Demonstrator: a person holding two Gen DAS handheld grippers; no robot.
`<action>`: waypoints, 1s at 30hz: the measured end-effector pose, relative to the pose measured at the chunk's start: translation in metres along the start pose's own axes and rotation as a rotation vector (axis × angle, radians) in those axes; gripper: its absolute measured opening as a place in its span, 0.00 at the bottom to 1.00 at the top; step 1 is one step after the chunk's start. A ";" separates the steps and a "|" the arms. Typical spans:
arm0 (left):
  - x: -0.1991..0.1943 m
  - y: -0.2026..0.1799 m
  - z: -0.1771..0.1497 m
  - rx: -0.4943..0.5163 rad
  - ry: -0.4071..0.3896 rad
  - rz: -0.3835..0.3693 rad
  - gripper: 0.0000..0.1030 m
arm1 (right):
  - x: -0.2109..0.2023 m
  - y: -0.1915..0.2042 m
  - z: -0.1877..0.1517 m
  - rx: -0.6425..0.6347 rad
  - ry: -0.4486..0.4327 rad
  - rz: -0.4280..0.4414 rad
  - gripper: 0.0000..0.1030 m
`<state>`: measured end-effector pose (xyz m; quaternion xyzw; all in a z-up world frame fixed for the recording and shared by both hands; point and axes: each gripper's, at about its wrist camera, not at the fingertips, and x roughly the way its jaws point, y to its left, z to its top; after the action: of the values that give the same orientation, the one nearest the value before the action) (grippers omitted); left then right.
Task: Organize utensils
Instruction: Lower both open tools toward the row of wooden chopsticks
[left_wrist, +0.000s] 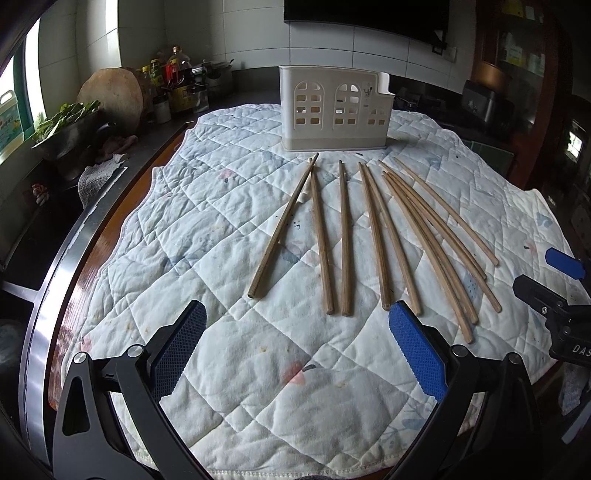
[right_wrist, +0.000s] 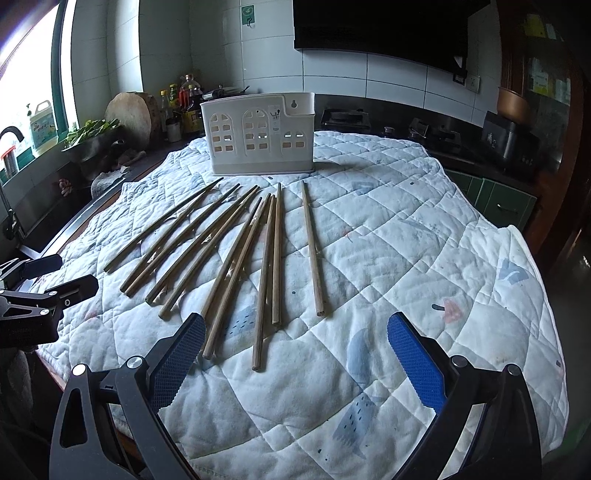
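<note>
Several wooden chopsticks (left_wrist: 344, 240) lie fanned out on a white quilted cloth (left_wrist: 229, 229), their tips pointing at a white plastic utensil holder (left_wrist: 332, 109) standing upright behind them. My left gripper (left_wrist: 297, 332) is open just short of the near ends of the middle chopsticks, holding nothing. In the right wrist view the same chopsticks (right_wrist: 275, 254) and the utensil holder (right_wrist: 258, 134) appear. My right gripper (right_wrist: 295, 343) is open too, near the butt ends of the right-hand chopsticks. The right gripper (left_wrist: 561, 280) shows at the right edge of the left wrist view.
The cloth (right_wrist: 424, 258) covers a round table. Behind it runs a dark counter with bottles (left_wrist: 177, 81), a round chopping board (left_wrist: 110, 96), a bowl of greens (left_wrist: 70, 122) and a stove (right_wrist: 345, 118). The left gripper (right_wrist: 40, 291) shows at the left edge.
</note>
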<state>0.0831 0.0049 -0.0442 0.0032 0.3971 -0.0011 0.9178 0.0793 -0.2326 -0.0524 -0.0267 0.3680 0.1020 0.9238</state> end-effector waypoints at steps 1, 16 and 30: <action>0.001 0.000 0.001 0.001 0.002 0.000 0.95 | 0.001 0.000 0.001 -0.001 0.002 -0.004 0.93; 0.014 0.004 0.015 0.006 0.008 0.004 0.95 | 0.016 -0.011 0.011 0.016 0.038 -0.003 0.93; 0.035 0.022 0.024 -0.032 0.033 -0.027 0.87 | 0.041 -0.020 0.021 0.029 0.091 0.005 0.78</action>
<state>0.1247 0.0269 -0.0536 -0.0167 0.4120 -0.0073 0.9110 0.1266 -0.2425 -0.0653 -0.0169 0.4110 0.0977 0.9062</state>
